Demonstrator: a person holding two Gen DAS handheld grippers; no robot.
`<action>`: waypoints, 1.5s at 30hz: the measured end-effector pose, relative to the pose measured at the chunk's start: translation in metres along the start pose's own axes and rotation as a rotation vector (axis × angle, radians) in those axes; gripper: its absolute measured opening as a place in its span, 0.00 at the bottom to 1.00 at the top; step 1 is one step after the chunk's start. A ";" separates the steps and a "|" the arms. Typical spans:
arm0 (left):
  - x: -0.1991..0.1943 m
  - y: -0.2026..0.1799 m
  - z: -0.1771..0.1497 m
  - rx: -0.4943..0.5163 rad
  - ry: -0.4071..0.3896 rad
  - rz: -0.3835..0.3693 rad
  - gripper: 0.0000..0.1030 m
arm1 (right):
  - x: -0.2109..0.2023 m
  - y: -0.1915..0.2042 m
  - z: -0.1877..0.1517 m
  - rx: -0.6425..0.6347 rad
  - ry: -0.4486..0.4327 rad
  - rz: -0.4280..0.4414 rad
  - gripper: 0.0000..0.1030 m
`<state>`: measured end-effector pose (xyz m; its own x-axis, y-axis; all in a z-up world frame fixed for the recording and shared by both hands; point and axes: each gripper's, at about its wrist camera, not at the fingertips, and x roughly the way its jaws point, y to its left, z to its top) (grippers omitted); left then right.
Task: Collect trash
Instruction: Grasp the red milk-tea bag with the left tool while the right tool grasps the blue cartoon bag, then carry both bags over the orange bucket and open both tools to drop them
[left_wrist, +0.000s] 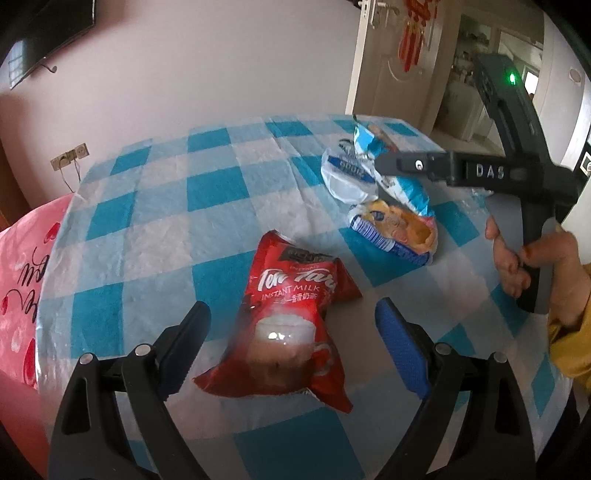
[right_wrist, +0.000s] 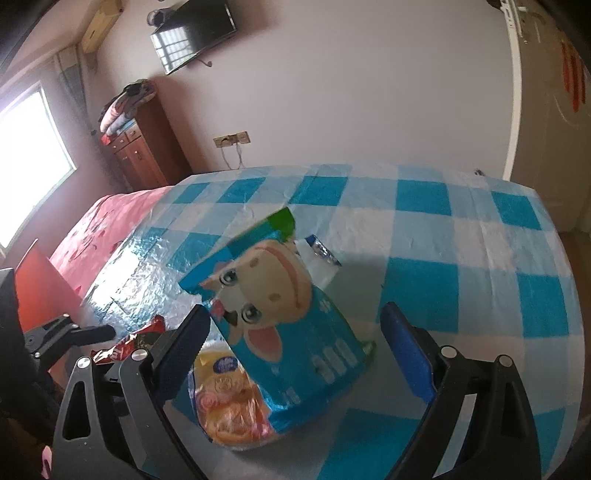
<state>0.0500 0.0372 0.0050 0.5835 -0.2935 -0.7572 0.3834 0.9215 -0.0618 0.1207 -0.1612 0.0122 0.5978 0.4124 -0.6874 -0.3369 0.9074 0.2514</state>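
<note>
Both claws wide open, holding nothing: left gripper (left_wrist: 291, 347) straddles the red packet (left_wrist: 288, 325), right gripper (right_wrist: 295, 354) the blue wrapper (right_wrist: 284, 332), lined up for grabbing.

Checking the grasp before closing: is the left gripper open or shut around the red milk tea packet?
Open. The left gripper has its jaws spread wide either side of the crumpled red instant milk tea packet, neither pad pressing it.

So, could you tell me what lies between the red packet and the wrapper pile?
Only bare checked tablecloth separates the red packet from the wrapper pile, as the left wrist view shows.
</note>
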 end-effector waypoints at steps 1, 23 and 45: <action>0.002 0.000 0.000 0.004 0.001 0.005 0.88 | 0.001 0.001 0.001 -0.005 0.000 0.006 0.89; 0.004 0.004 0.000 -0.044 -0.020 0.052 0.54 | 0.005 0.003 -0.008 -0.006 0.017 -0.036 0.58; -0.017 0.008 -0.024 -0.162 -0.037 -0.008 0.53 | -0.044 -0.005 -0.053 0.170 -0.038 -0.043 0.49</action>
<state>0.0263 0.0559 0.0016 0.6082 -0.3075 -0.7318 0.2696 0.9471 -0.1739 0.0575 -0.1878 0.0049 0.6374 0.3732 -0.6741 -0.1849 0.9234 0.3365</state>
